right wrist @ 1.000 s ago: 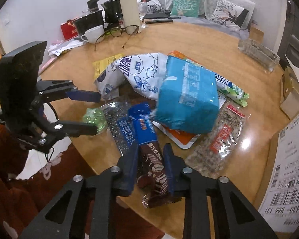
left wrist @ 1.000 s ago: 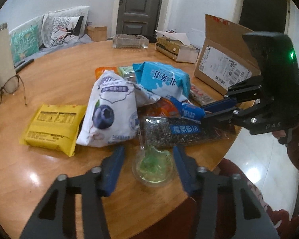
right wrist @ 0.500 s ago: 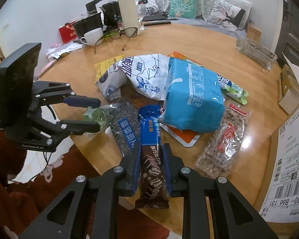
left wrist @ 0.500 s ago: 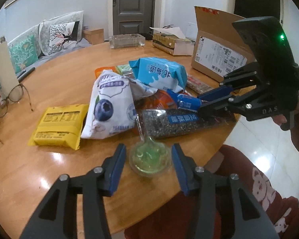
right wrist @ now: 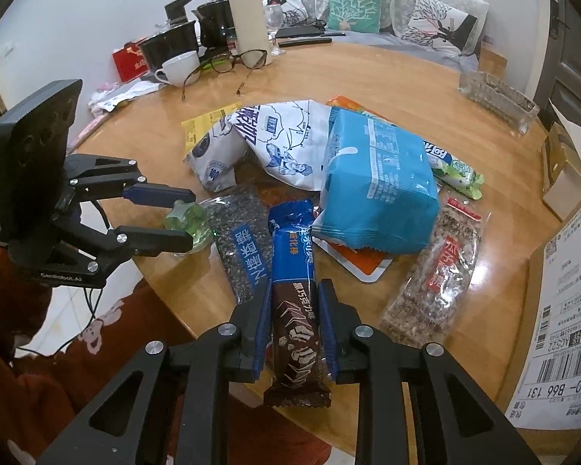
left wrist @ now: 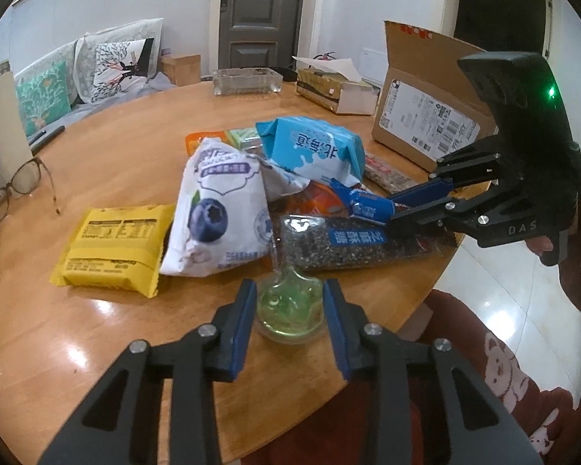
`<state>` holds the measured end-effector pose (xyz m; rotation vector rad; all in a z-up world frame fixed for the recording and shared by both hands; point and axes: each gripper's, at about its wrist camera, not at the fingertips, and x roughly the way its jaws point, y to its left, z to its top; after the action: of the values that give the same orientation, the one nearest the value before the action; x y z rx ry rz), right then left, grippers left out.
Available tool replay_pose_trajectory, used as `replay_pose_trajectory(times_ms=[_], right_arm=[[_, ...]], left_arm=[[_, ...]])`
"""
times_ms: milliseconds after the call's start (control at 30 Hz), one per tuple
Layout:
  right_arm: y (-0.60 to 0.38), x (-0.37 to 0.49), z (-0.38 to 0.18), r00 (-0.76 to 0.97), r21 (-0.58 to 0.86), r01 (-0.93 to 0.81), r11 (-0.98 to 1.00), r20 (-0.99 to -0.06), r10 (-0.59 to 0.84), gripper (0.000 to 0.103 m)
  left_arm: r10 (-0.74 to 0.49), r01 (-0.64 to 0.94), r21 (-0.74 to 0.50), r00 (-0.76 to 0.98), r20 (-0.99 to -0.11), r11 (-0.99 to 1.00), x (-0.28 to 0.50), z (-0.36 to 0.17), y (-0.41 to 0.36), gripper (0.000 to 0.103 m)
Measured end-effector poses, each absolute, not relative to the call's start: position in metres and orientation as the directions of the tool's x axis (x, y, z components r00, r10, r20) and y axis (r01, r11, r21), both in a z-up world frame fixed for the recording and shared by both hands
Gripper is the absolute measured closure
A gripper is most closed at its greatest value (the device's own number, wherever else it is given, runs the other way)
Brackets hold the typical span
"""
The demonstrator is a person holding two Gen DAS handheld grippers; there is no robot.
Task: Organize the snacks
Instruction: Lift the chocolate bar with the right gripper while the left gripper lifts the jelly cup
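We have a snack in each gripper at the near edge of the round desk [left wrist: 97, 333].

Our left gripper [left wrist: 290, 310] has its jaws closing around the green jelly cup [left wrist: 290, 304], which sits on the desk beside the seed bar [left wrist: 352, 242]. Our right gripper [right wrist: 295, 323] has its jaws clenched on the chocolate bar [right wrist: 296, 294], whose blue end lies among the piled packets, beside the blue bag [right wrist: 379, 190].

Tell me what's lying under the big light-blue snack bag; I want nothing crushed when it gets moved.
Under the light-blue bag an orange-and-white packet sticks out, and a green-and-white wrapper emerges behind. How far they run underneath, and anything else there, is covered.
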<state>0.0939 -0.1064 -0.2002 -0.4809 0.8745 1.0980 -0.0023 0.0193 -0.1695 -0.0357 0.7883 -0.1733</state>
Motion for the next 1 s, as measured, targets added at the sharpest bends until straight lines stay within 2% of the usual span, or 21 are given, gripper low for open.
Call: replay_pose_trajectory(times_ms=[167, 533, 567, 600, 633, 667, 800, 933, 1000], right_arm=[[-0.108, 0.094, -0.199, 0.179, 0.094, -0.907, 0.410, -0.796, 0.578, 0.088], [-0.108, 0.087, -0.182, 0.186, 0.084, -0.916, 0.393, -0.778, 0.600, 0.088], [-0.109, 0.086, -0.180, 0.186, 0.086, -0.916, 0.392, -0.774, 0.605, 0.088], [-0.109, 0.084, -0.176, 0.187, 0.086, -0.917, 0.389, -0.769, 0.611, 0.088], [-0.109, 0.083, -0.172, 0.189, 0.084, -0.918, 0.386, -0.765, 0.615, 0.088], [-0.109, 0.081, -0.169, 0.195, 0.077, -0.920, 0.384, -0.761, 0.619, 0.088], [-0.108, 0.075, -0.157, 0.215, 0.055, -0.923, 0.380, -0.747, 0.629, 0.088], [-0.108, 0.070, -0.154, 0.219, 0.048, -0.924, 0.378, -0.744, 0.631, 0.088], [-0.108, 0.071, -0.154, 0.217, 0.052, -0.924, 0.379, -0.745, 0.631, 0.088]], left_arm=[[-0.157, 0.132, -0.090, 0.692, -0.704, 0.987, -0.004, -0.169, 0.022, 0.071], [-0.142, 0.131, -0.069, 0.713, -0.687, 0.989, -0.017, -0.150, 0.025, 0.071], [-0.137, 0.130, -0.061, 0.716, -0.684, 0.990, -0.019, -0.147, 0.025, 0.072], [-0.132, 0.129, -0.056, 0.719, -0.682, 0.990, -0.020, -0.145, 0.025, 0.085], [-0.132, 0.131, -0.054, 0.721, -0.680, 0.990, -0.021, -0.143, 0.025, 0.091], [-0.133, 0.127, -0.059, 0.719, -0.682, 0.990, -0.022, -0.141, 0.027, 0.092], [-0.071, 0.097, -0.002, 0.714, -0.697, 0.995, -0.019, -0.146, 0.030, 0.092], [-0.129, 0.101, -0.080, 0.710, -0.692, 0.992, -0.024, -0.152, 0.038, 0.088], [-0.116, 0.102, -0.060, 0.721, -0.683, 0.993, -0.029, -0.152, 0.038, 0.083]])
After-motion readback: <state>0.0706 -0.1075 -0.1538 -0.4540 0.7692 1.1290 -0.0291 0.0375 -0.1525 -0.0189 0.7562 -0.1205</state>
